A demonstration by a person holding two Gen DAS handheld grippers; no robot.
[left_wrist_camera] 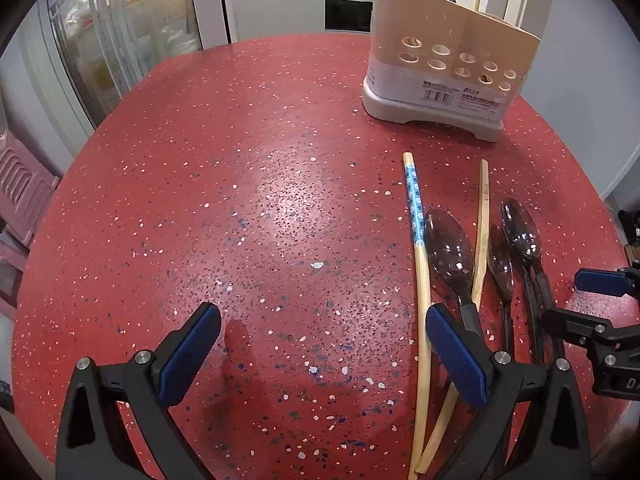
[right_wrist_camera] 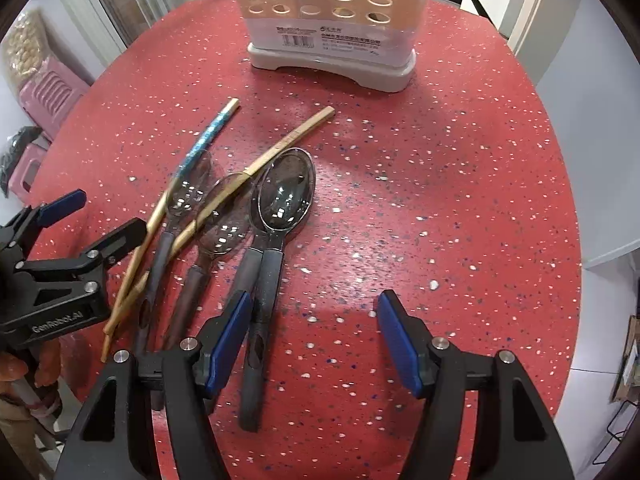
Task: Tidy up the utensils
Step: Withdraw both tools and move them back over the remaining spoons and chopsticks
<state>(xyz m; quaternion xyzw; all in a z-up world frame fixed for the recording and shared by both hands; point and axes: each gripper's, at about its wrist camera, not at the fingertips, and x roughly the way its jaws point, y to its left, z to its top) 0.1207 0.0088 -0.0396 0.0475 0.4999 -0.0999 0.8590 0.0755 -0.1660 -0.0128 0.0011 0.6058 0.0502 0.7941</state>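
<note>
Red speckled table (left_wrist_camera: 248, 184) carried both tongs. Left gripper (left_wrist_camera: 320, 356) stood spread wide, empty, its right pad (left_wrist_camera: 456, 356) beside the chopsticks (left_wrist_camera: 420, 280). Right gripper (right_wrist_camera: 314, 340) gaped, pinching nothing, its left pad (right_wrist_camera: 230, 340) against the spoons (right_wrist_camera: 286, 192). Utensil holder (right_wrist_camera: 332, 20) sat at the far edge, bare tabletop between.

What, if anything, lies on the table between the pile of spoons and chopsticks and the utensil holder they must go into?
Nothing visible does. Bare red table separates the spoons and chopsticks from the utensil holder. The right gripper, jaws open, sits just over the spoon handles.
</note>
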